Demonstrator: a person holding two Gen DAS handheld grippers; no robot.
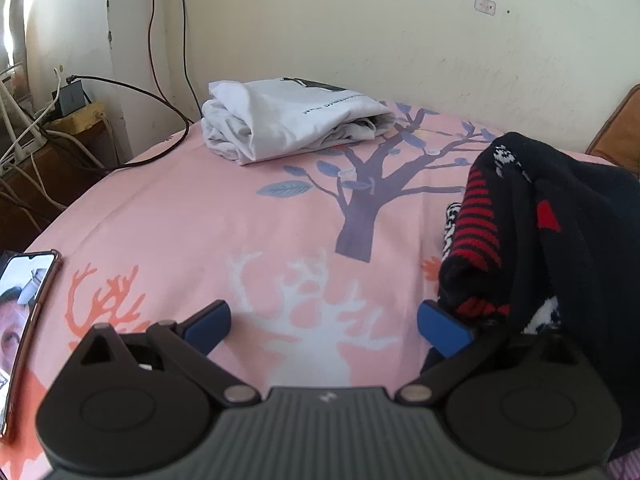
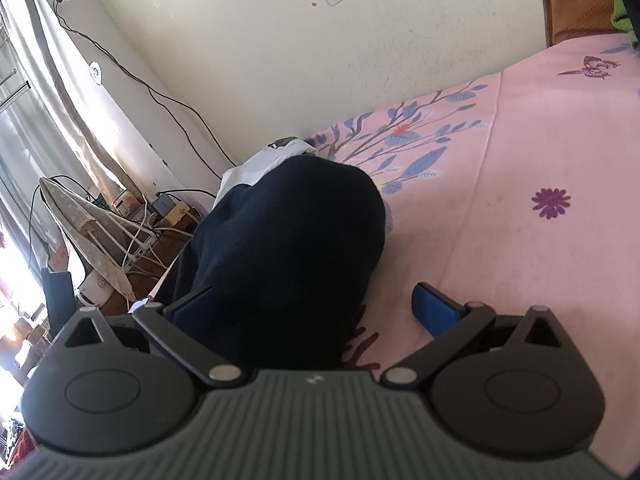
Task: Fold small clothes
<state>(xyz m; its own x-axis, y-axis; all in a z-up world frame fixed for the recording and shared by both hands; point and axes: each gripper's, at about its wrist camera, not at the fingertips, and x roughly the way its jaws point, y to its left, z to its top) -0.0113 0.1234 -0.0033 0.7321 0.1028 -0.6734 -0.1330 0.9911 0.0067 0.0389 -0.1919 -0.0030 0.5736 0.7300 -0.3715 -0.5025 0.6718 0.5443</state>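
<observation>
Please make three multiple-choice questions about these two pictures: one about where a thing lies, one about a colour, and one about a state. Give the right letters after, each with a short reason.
1. Where does the folded white shirt lie on the bed?
A. at the far side, near the wall
B. between the fingers of the left tool
C. on top of the phone

2. What colour are the stripes on the dark knitted garment?
A. green
B. red
C. yellow

3. How do the jaws of the left tool stand?
A. shut on the sheet
B. shut on the phone
C. wide open, with nothing between them

Answers: 
1 A, the folded white shirt lies by the wall. 
2 B, the dark knitted garment shows red stripes. 
3 C, only the pink sheet shows between the fingers of the left tool.
</observation>
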